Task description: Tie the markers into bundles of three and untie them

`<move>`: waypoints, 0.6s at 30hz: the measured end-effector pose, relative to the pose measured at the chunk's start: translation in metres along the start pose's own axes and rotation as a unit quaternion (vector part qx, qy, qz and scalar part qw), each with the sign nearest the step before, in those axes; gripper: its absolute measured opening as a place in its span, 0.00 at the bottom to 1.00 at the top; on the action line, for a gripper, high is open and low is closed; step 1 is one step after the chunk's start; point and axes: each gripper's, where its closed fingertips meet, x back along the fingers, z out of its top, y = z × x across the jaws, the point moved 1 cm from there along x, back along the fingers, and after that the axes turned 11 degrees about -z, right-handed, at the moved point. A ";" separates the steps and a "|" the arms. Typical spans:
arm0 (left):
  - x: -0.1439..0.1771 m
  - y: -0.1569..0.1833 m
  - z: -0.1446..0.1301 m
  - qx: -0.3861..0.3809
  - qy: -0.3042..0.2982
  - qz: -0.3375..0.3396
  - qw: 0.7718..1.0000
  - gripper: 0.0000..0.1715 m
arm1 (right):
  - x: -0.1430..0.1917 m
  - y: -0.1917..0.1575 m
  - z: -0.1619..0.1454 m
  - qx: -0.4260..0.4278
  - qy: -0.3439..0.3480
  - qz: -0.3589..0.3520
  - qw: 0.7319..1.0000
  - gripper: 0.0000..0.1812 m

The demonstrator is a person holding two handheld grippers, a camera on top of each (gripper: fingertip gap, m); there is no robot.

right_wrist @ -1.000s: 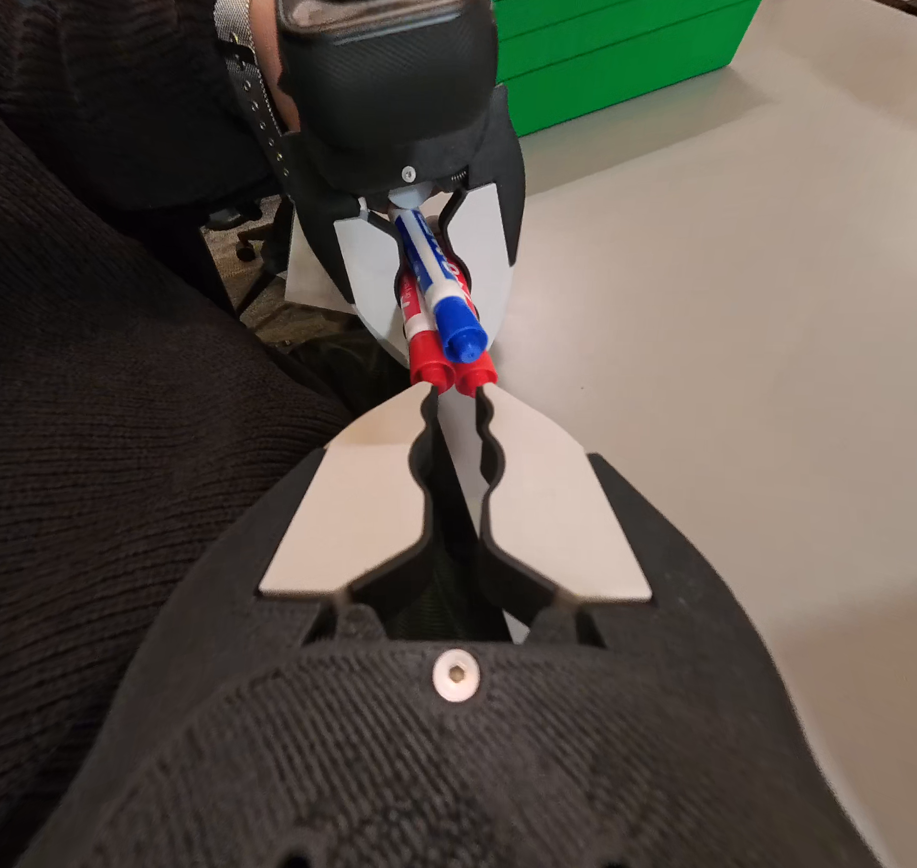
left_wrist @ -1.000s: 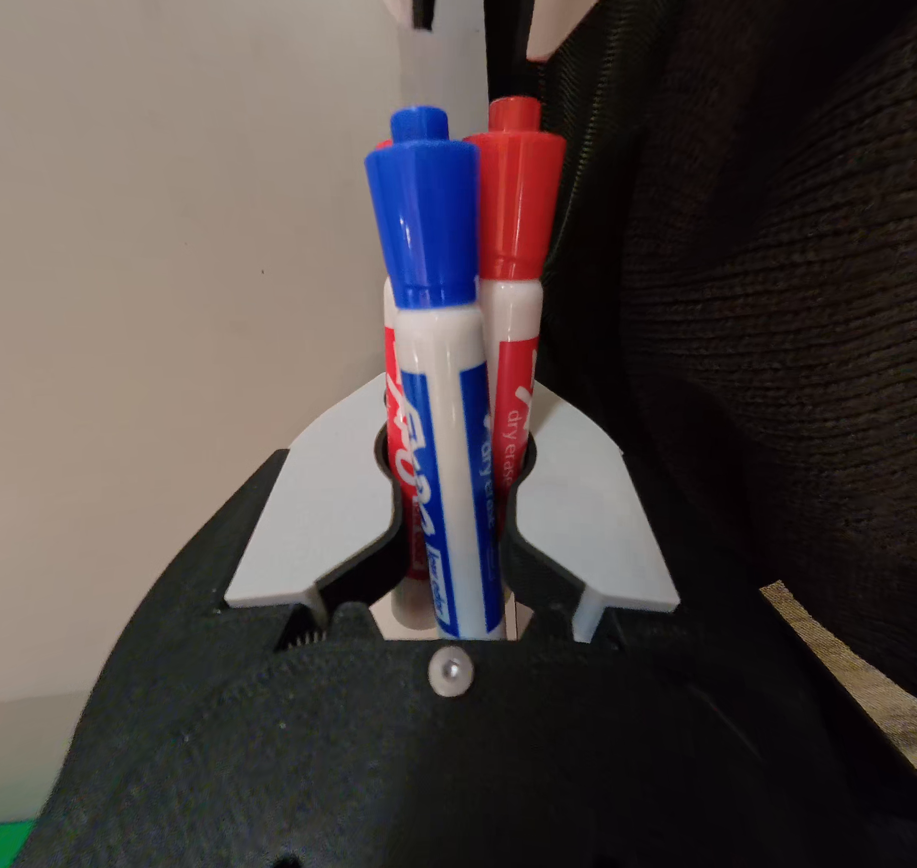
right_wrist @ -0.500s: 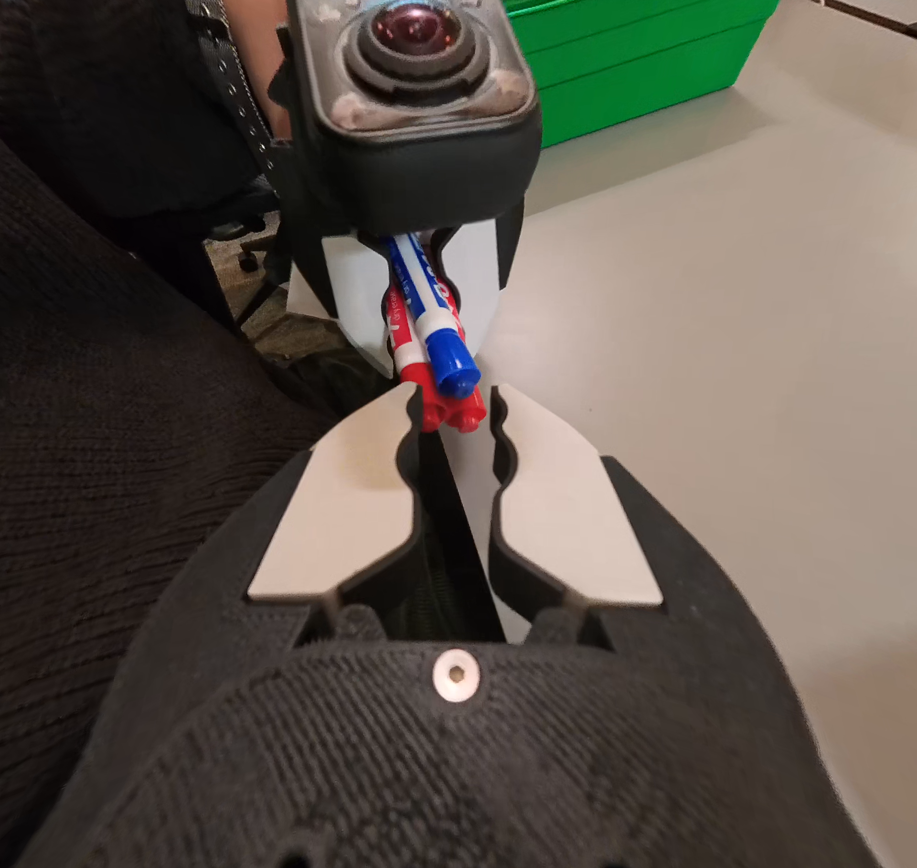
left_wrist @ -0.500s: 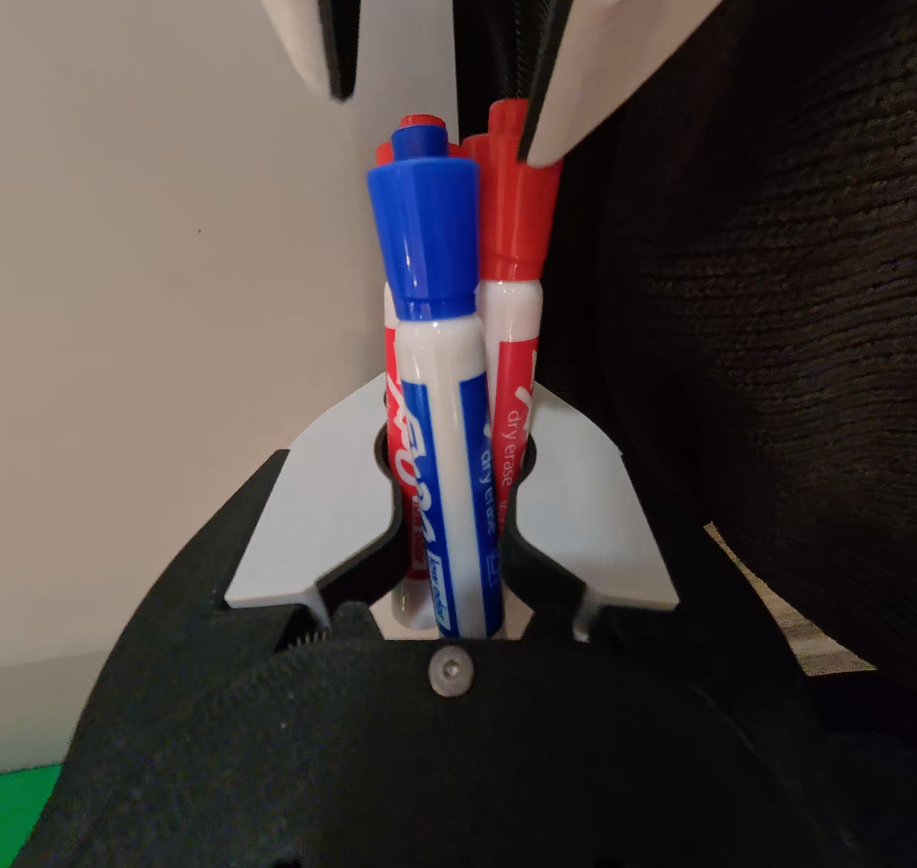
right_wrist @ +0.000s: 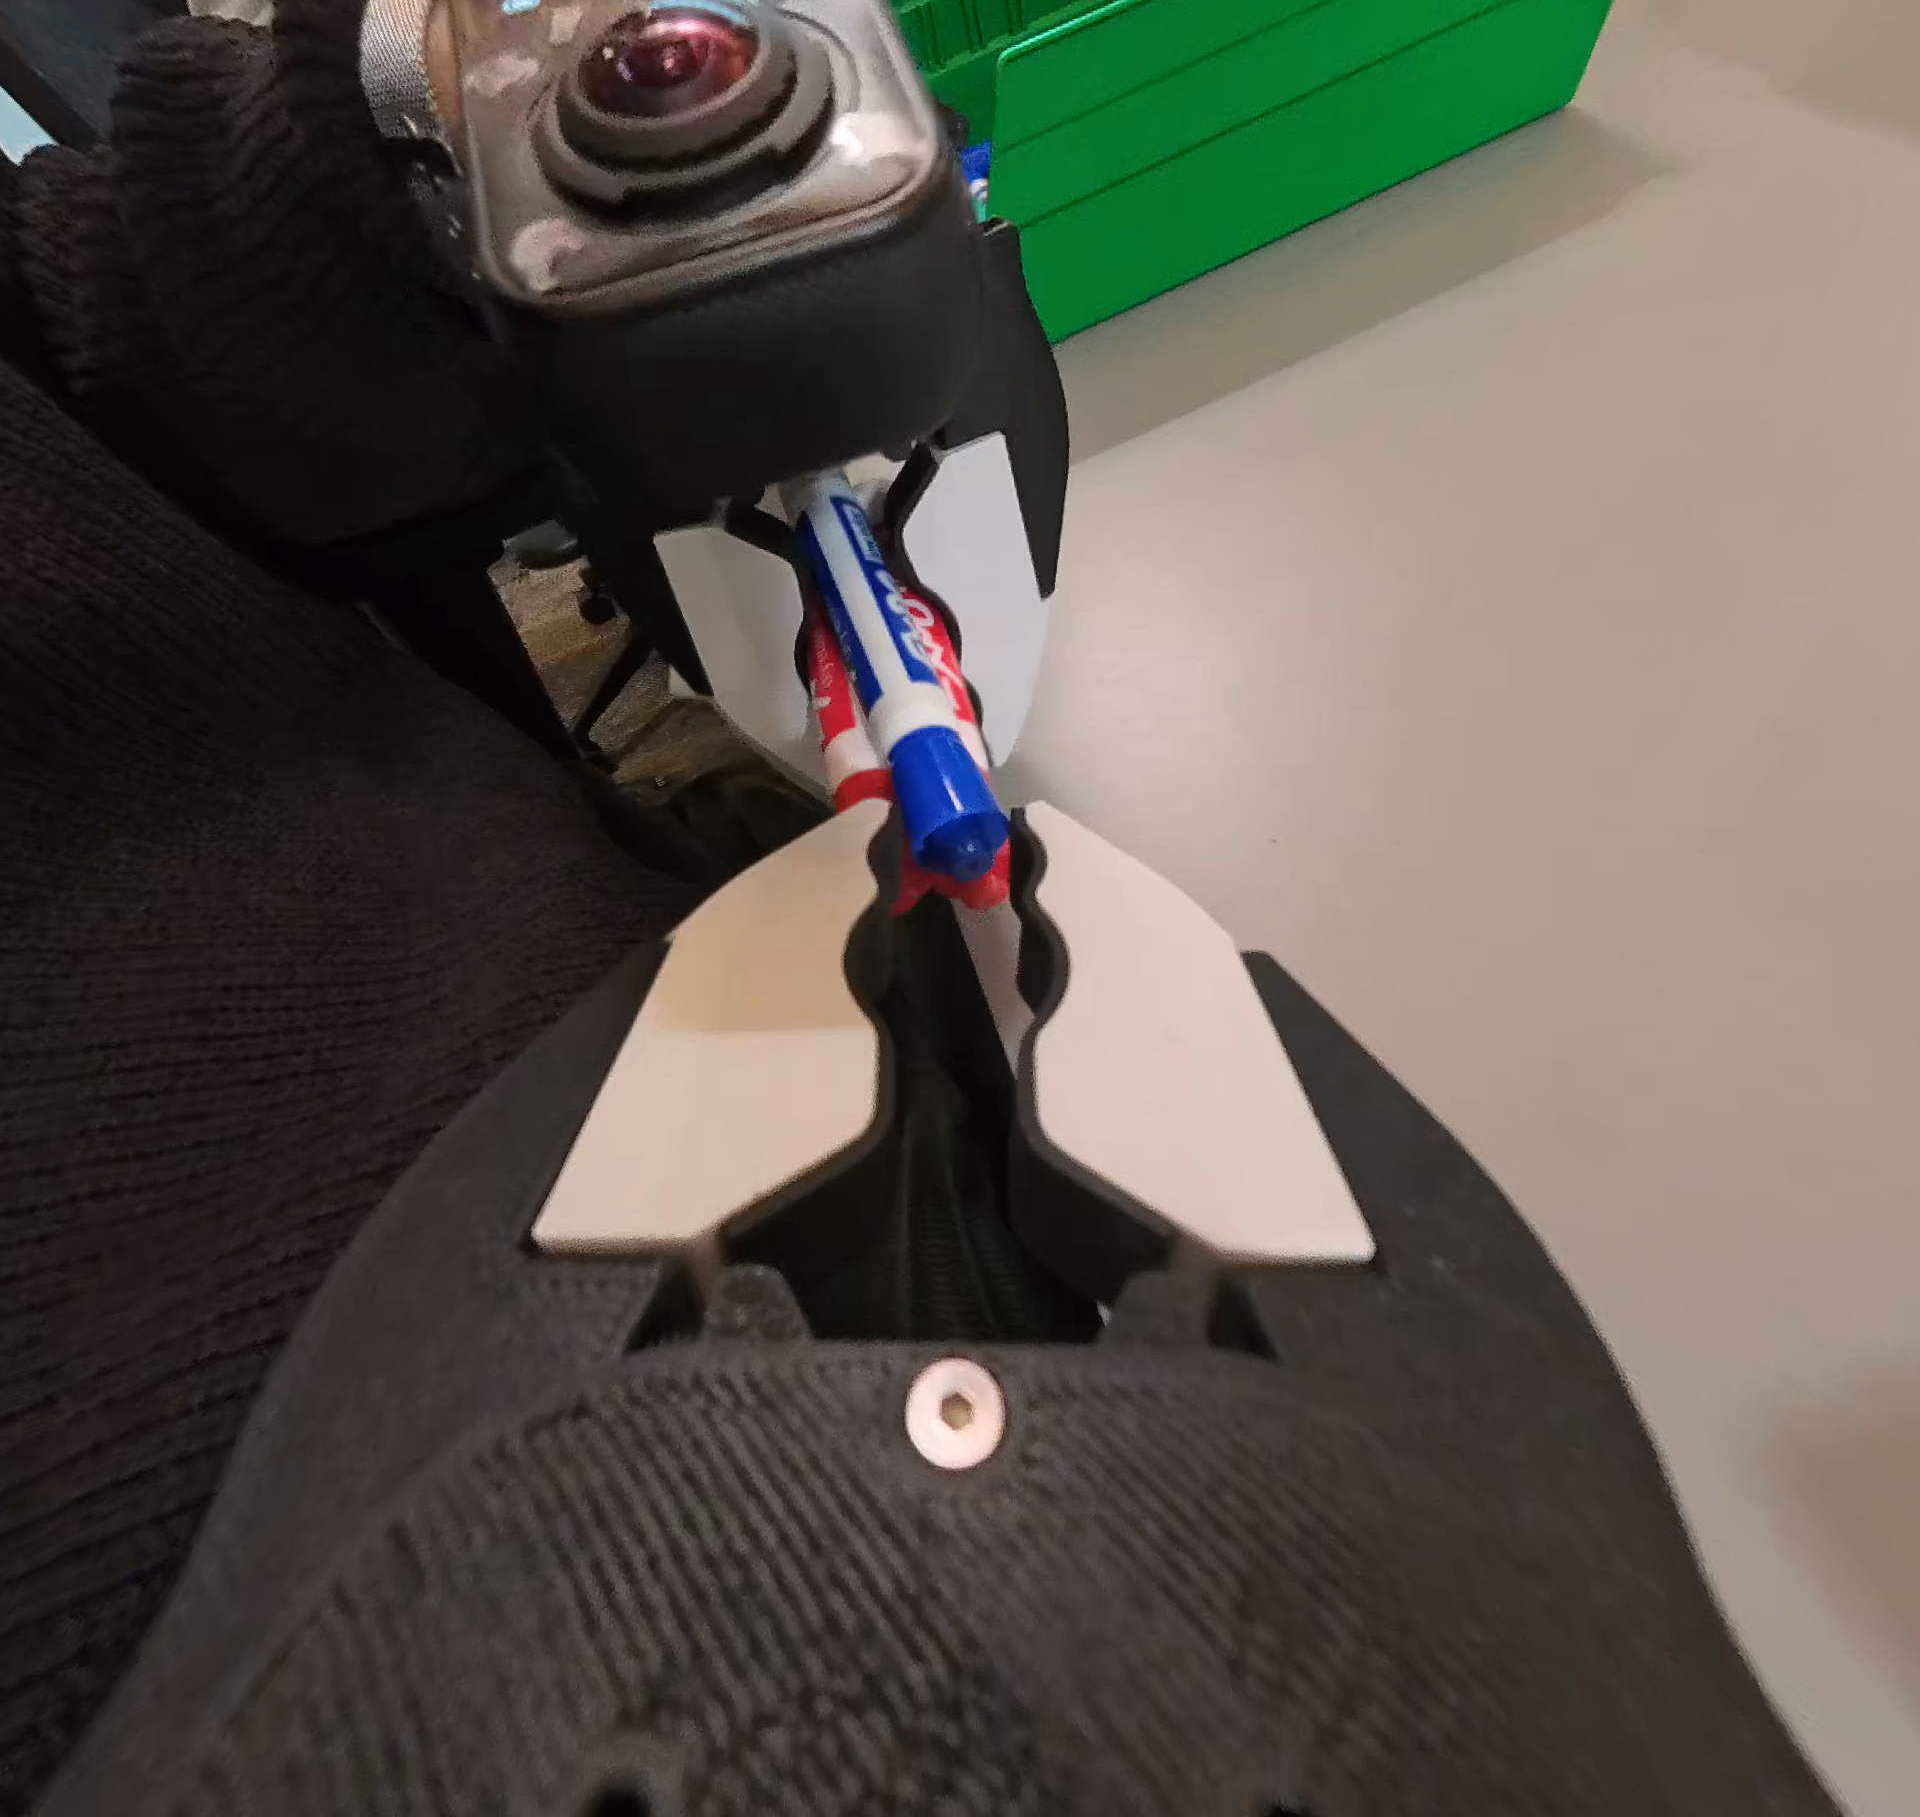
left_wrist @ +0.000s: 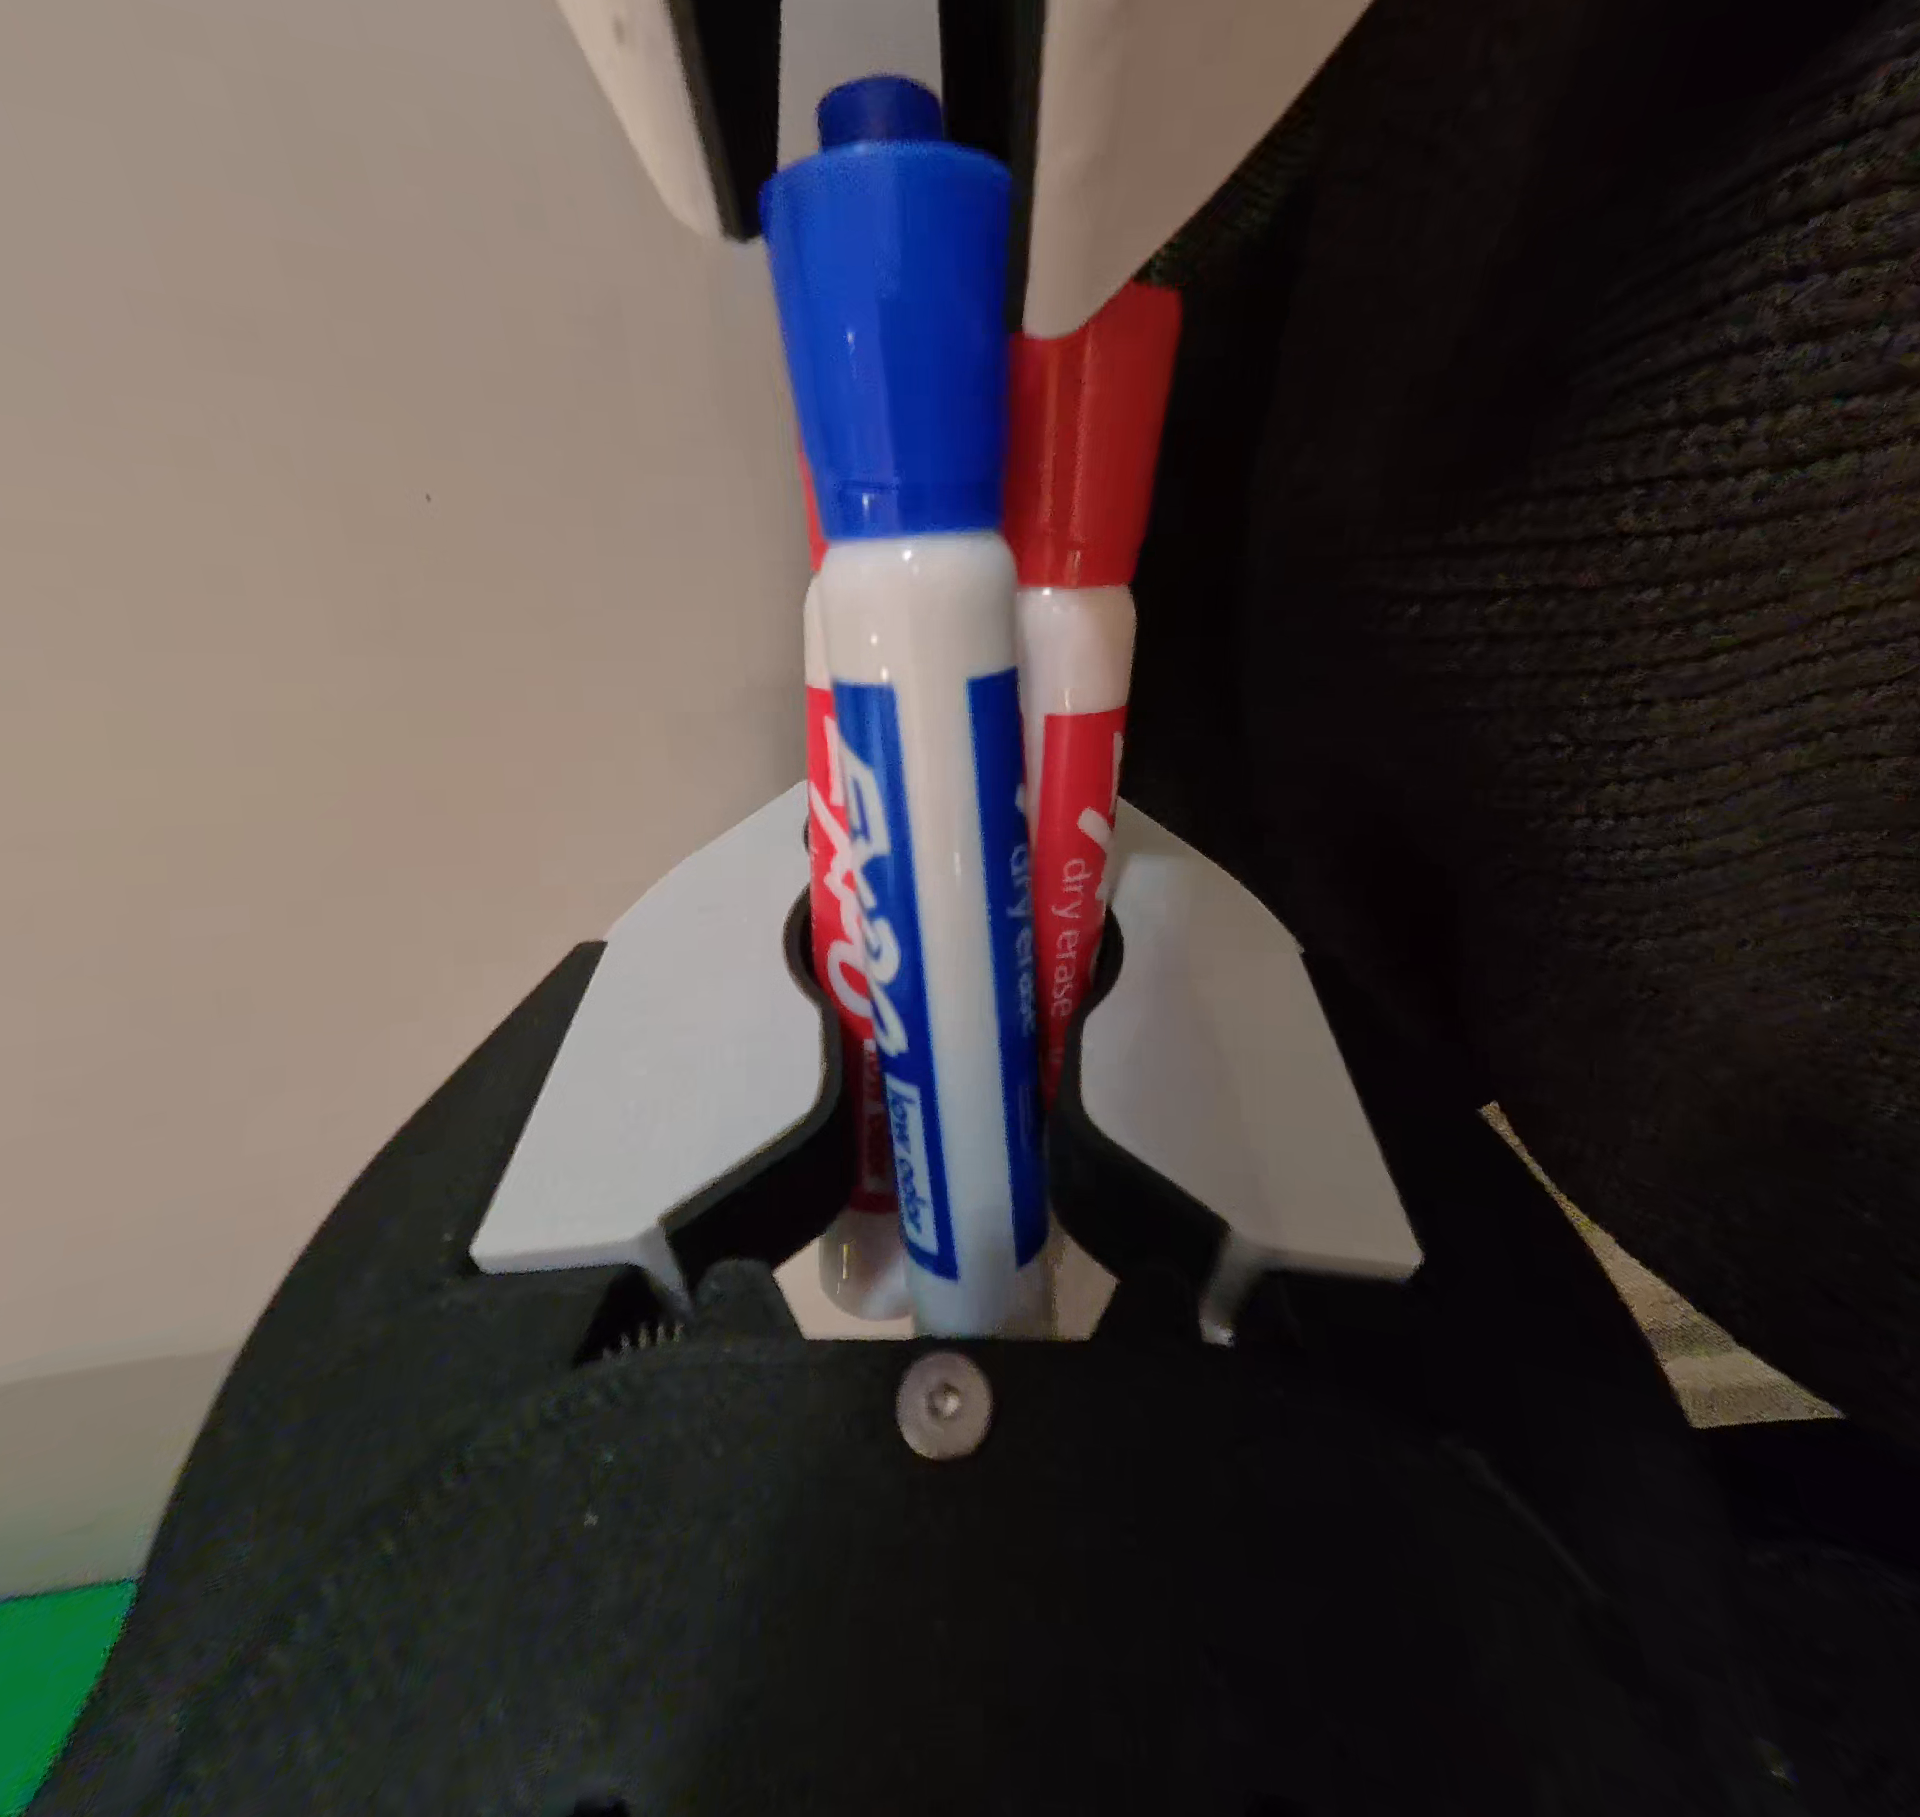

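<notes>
Beige bench beside a green bin; left tongs clamp three markers, right tongs parted around their caps.

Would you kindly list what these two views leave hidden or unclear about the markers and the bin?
- Second red marker: left wrist view, mostly hidden behind the blue marker.
- Red caps' tips: left wrist view, covered by the right gripper's fingers.
- Whether the right gripper presses the caps: right wrist view, contact too small and blurred.
- Green bin contents: right wrist view, cut off by the top edge.
</notes>
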 end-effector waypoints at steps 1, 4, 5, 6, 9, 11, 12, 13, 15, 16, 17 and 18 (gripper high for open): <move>0.000 0.000 -0.001 0.001 0.001 -0.001 1.000 0.26 | 0.000 0.000 0.000 0.002 0.001 -0.001 1.000 0.11; -0.001 -0.001 -0.001 0.003 0.003 -0.005 1.000 0.25 | 0.001 -0.001 0.001 0.008 0.004 -0.001 1.000 0.11; -0.002 -0.001 -0.002 0.003 0.002 -0.005 1.000 0.25 | 0.000 -0.001 0.000 0.010 0.002 -0.002 1.000 0.11; -0.002 -0.001 -0.002 0.003 0.000 -0.005 1.000 0.25 | 0.000 -0.001 -0.001 0.011 0.000 -0.002 1.000 0.11; -0.003 0.000 -0.001 -0.001 0.000 -0.005 1.000 0.25 | -0.002 -0.002 -0.003 0.010 -0.006 0.002 1.000 0.13; -0.002 0.000 0.000 -0.001 0.000 -0.004 1.000 0.25 | -0.002 -0.002 -0.004 0.012 -0.008 0.001 1.000 0.14; -0.002 -0.001 -0.001 -0.001 0.000 -0.002 1.000 0.25 | -0.002 -0.002 -0.004 0.013 -0.009 0.001 1.000 0.14; -0.001 -0.001 -0.001 0.000 -0.001 -0.001 1.000 0.25 | -0.002 -0.003 -0.004 0.013 -0.009 0.002 1.000 0.14; -0.001 -0.001 -0.002 0.002 -0.002 -0.001 1.000 0.25 | -0.002 -0.002 -0.004 0.013 -0.009 0.000 1.000 0.15; -0.001 -0.002 -0.003 0.003 -0.002 0.000 1.000 0.25 | -0.002 -0.001 -0.005 0.013 -0.009 -0.001 1.000 0.16; -0.001 -0.002 -0.003 0.004 -0.003 -0.001 1.000 0.25 | -0.002 -0.001 -0.005 0.012 -0.009 -0.002 1.000 0.16; -0.001 -0.002 -0.004 0.004 -0.003 0.001 1.000 0.25 | -0.002 0.000 -0.005 0.011 -0.009 -0.004 1.000 0.16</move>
